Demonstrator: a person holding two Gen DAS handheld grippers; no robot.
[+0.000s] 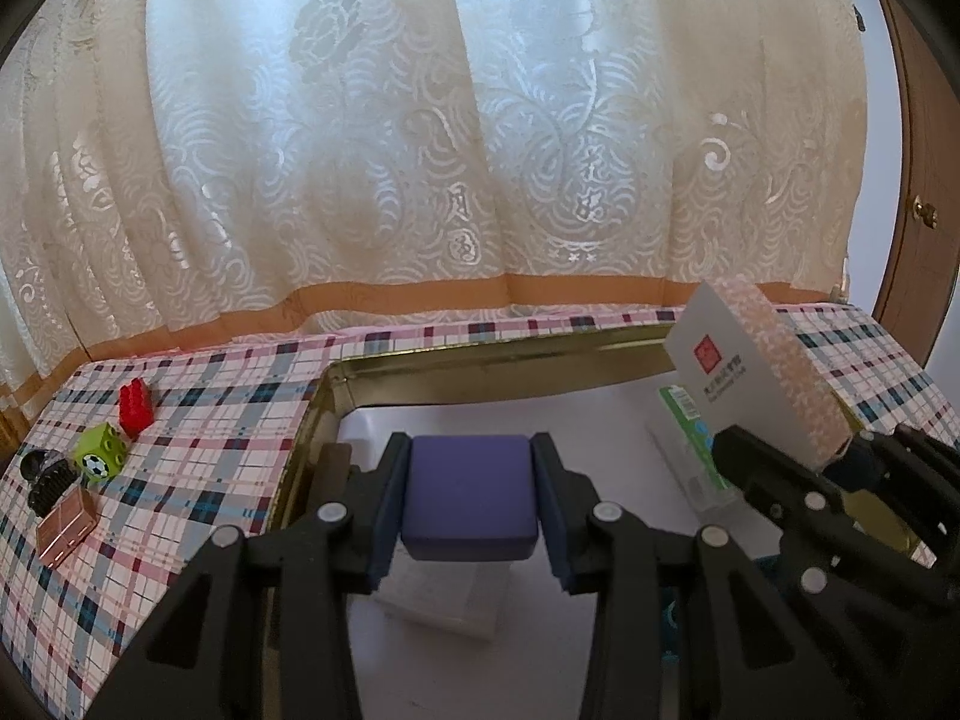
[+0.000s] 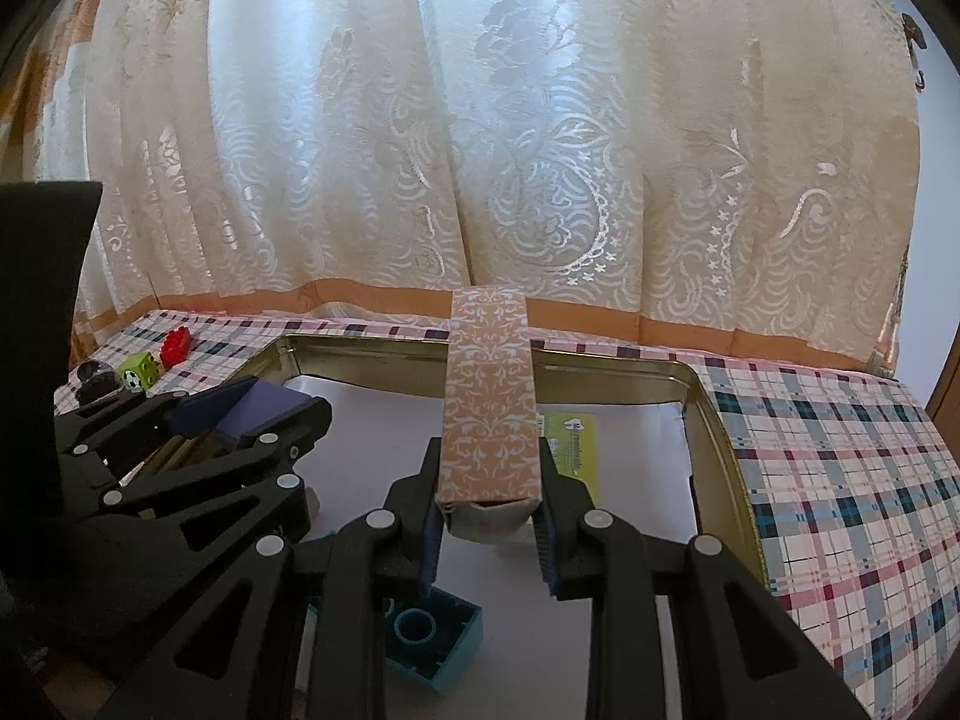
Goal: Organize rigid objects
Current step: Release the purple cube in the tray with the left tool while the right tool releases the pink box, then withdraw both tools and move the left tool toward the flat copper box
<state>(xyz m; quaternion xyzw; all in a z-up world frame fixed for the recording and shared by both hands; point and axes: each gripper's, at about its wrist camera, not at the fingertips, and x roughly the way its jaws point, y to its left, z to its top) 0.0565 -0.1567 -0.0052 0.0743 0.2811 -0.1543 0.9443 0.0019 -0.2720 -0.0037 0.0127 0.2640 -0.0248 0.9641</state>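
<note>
Left claw [image 1: 471, 501] clamped on purple block [image 1: 469, 495] above gold tin tray [image 1: 480, 354], right claw [image 2: 489, 525] clamped on patterned pink box [image 2: 489, 396], teal brick [image 2: 435, 642] lying in tray, red brick [image 1: 135, 407] and green die [image 1: 99, 458] on plaid bench [image 1: 210, 420]

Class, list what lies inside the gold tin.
Inside the tin: a green packet, a teal brick and a white box. The grippers and the boxes they hold hide part of the floor.
</note>
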